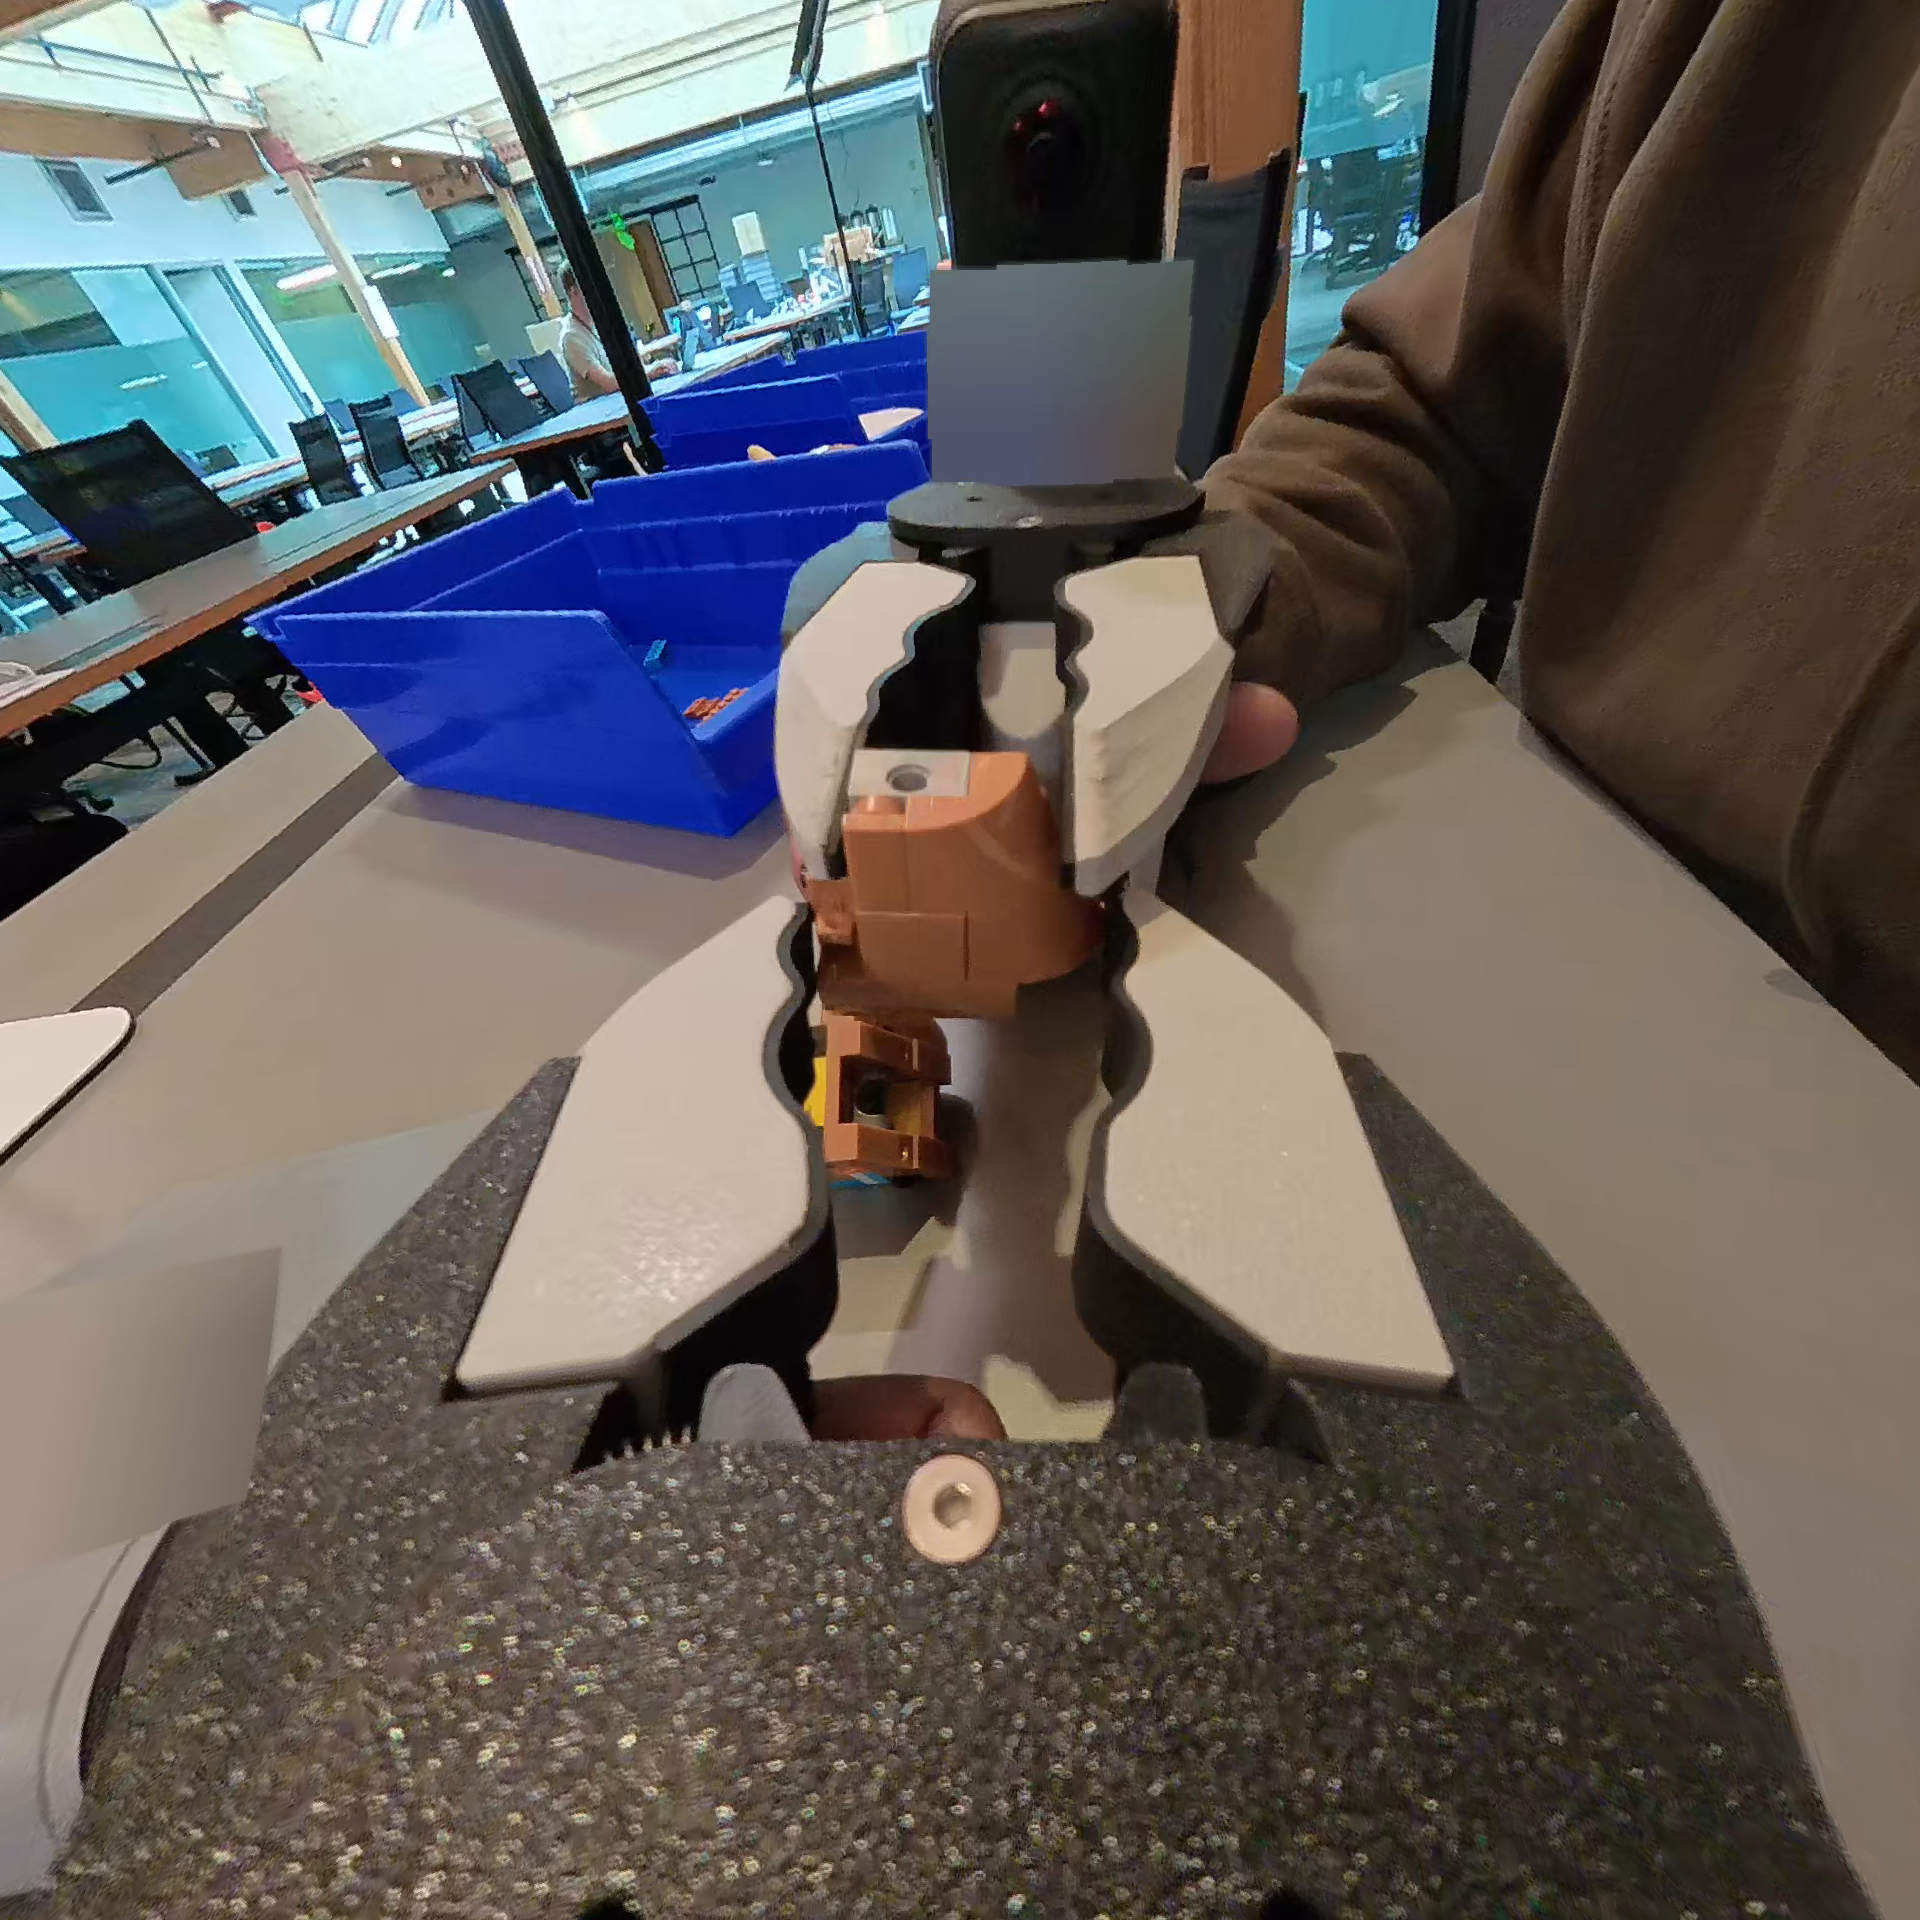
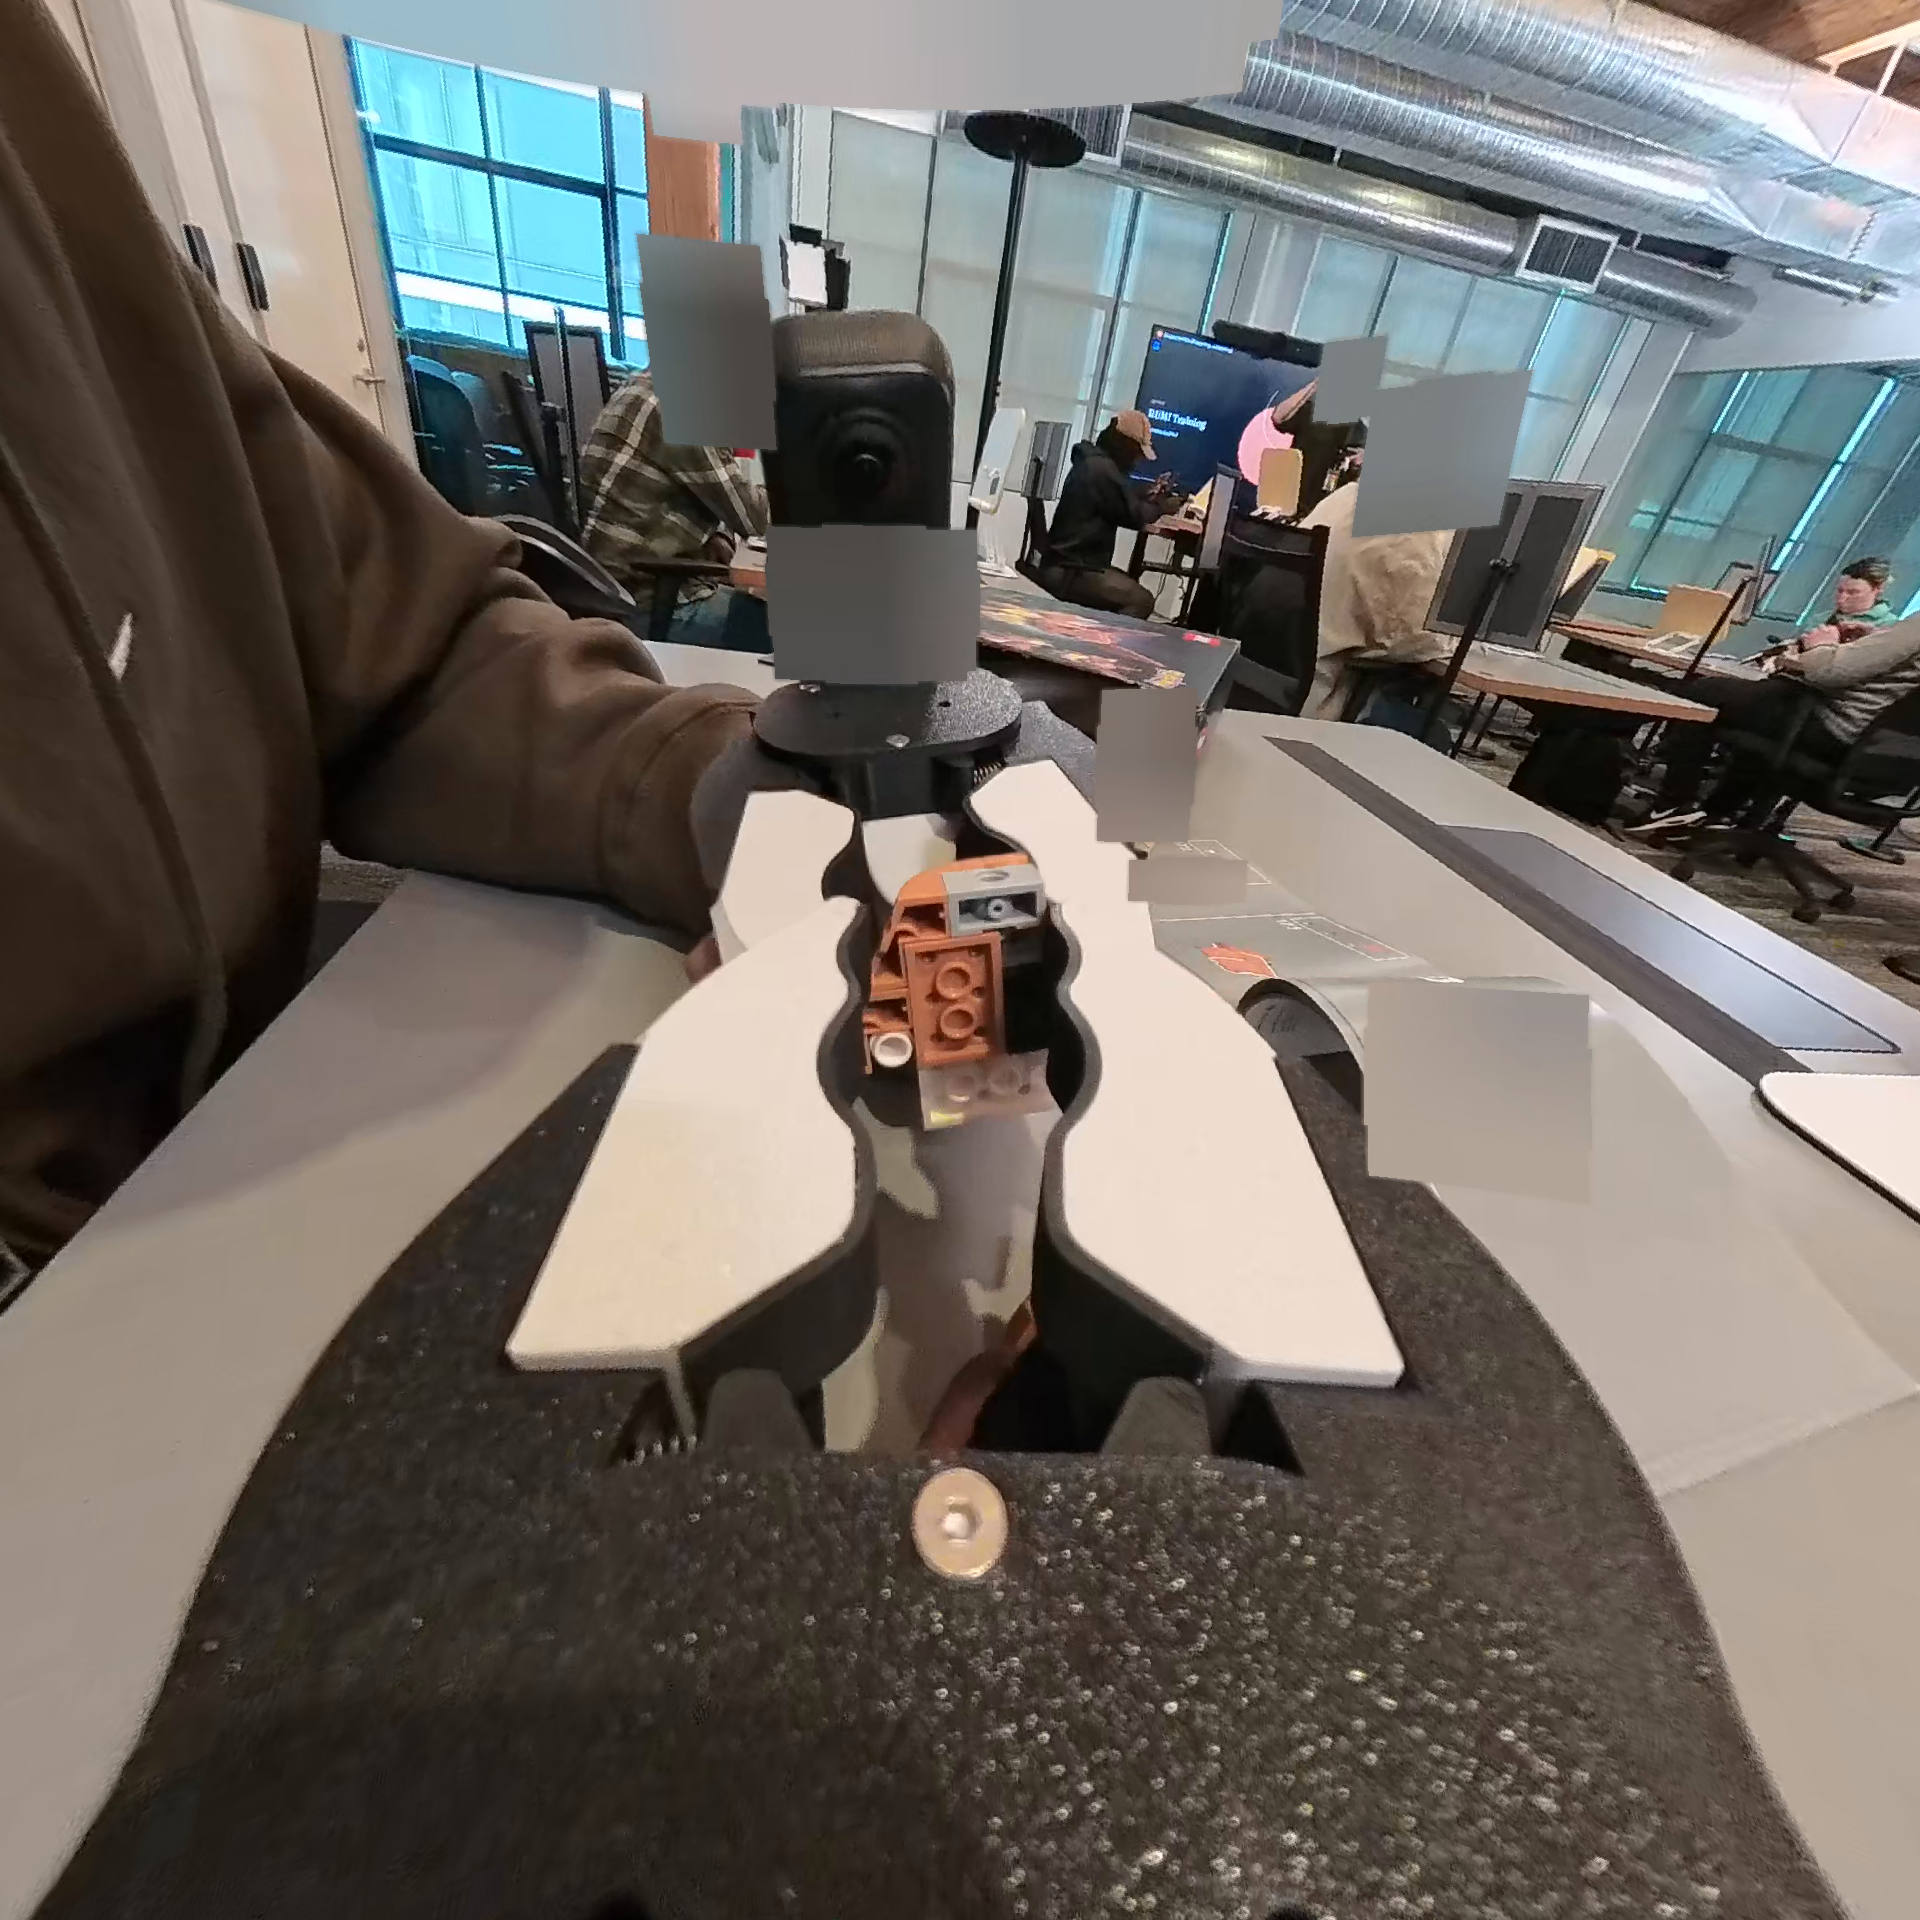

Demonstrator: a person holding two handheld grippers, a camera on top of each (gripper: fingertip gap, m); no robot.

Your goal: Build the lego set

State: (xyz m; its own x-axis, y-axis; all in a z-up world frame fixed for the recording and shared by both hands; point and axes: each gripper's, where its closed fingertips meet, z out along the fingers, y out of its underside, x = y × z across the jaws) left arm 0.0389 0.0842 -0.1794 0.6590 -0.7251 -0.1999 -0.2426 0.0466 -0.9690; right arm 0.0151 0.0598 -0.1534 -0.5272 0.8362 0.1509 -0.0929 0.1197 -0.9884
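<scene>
A tan and brown lego assembly (image 1: 956,883) is held above the grey table (image 1: 416,935) between my two grippers, which face each other tip to tip. My left gripper (image 1: 956,920) has its fingertips closed against the assembly's sides. A smaller brown and yellow part (image 1: 883,1101) hangs below, between its fingers. My right gripper (image 1: 951,821) comes in from the far side, shut on the assembly's rounded upper end. In the right wrist view the right gripper (image 2: 956,935) clamps the orange-brown assembly (image 2: 945,987), which has a grey brick (image 2: 992,899) on top, and the left gripper (image 2: 914,862) is opposite.
Blue bins (image 1: 520,686) with a few small brown pieces stand at the back left of the table. A white tray (image 2: 1849,1132), a printed instruction sheet (image 2: 1278,935) and a lego box (image 2: 1101,644) lie on the table. A person's brown sleeve (image 1: 1662,520) is close by. Both grippers' tips are close together, under 4 cm apart.
</scene>
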